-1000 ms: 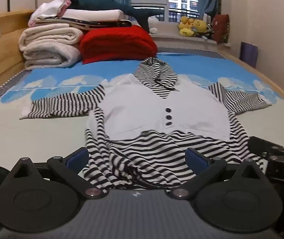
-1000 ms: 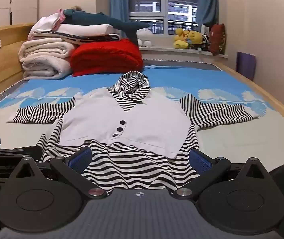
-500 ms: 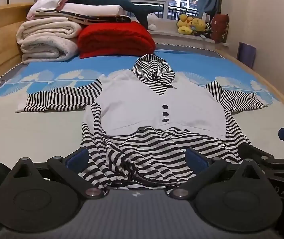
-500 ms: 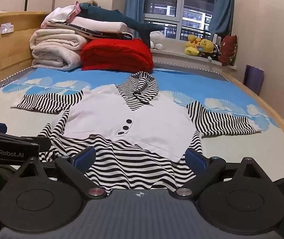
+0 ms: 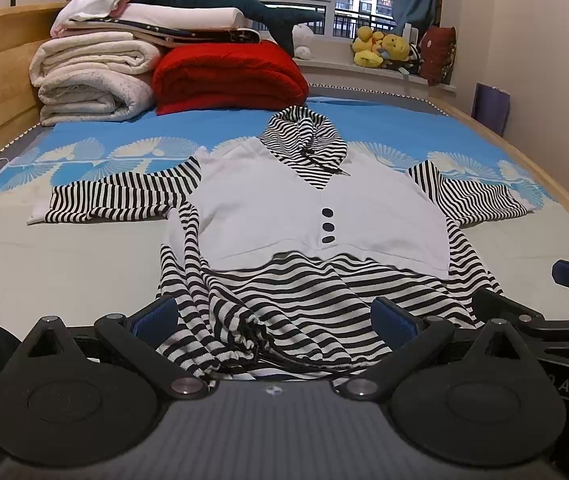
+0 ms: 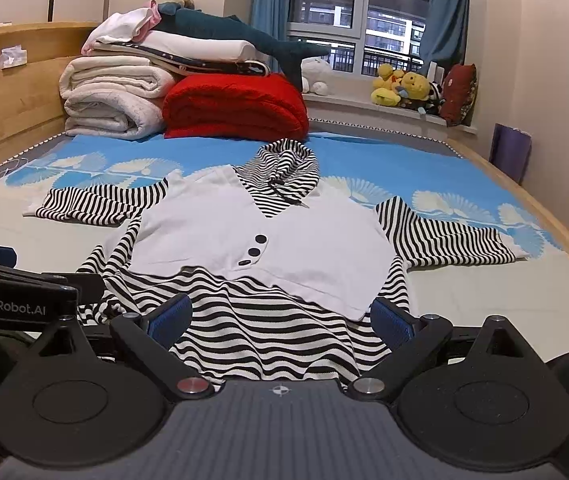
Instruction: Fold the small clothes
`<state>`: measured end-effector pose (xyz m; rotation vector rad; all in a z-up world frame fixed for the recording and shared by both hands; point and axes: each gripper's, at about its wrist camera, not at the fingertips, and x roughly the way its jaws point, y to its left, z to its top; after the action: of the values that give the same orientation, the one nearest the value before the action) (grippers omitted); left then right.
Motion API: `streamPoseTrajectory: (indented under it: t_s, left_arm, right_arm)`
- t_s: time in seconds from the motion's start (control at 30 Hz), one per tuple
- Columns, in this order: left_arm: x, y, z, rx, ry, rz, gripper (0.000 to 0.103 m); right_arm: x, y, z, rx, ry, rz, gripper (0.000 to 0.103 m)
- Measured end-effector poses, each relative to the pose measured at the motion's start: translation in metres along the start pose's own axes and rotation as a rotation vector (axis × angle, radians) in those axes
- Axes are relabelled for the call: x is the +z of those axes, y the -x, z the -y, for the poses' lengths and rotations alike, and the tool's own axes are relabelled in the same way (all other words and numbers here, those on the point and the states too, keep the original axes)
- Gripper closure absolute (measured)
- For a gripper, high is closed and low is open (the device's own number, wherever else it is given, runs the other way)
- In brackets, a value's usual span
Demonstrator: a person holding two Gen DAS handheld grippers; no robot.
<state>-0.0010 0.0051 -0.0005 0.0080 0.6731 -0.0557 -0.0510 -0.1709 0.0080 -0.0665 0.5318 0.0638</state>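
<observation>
A small black-and-white striped hooded top with a white vest front lies face up on the bed, sleeves spread to both sides, hood pointing away. Its striped hem is bunched and wrinkled on the left side. My left gripper is open just above the near hem, its blue pads wide apart with the fabric showing between them. My right gripper is open too, over the hem's right half. Each gripper shows at the edge of the other's view.
The bed sheet is pale near me and blue farther off. Folded white blankets, a red blanket and a teal plush sit at the head. Wooden bed frame runs along the right; plush toys line the windowsill.
Both grippers have risen and tilted upward over the hem, so more of the room shows. The garment lies as before and both grippers stay open.
</observation>
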Motion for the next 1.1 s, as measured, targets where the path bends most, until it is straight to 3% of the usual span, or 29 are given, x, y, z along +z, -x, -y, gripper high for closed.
streamPoseTrajectory:
  t_s: [0.2, 1.1]
  left_arm:
    - [-0.0001, 0.0005, -0.0001, 0.001, 0.000, -0.001, 0.001]
    - [-0.0032, -0.0023, 0.0008, 0.006, -0.001, -0.018, 0.001]
  right_arm:
    - [-0.0006, -0.0007, -0.0022, 0.009, 0.014, -0.006, 0.017]
    - [-0.0003, -0.0030, 0.0008, 0.032, -0.005, -0.038, 0.016]
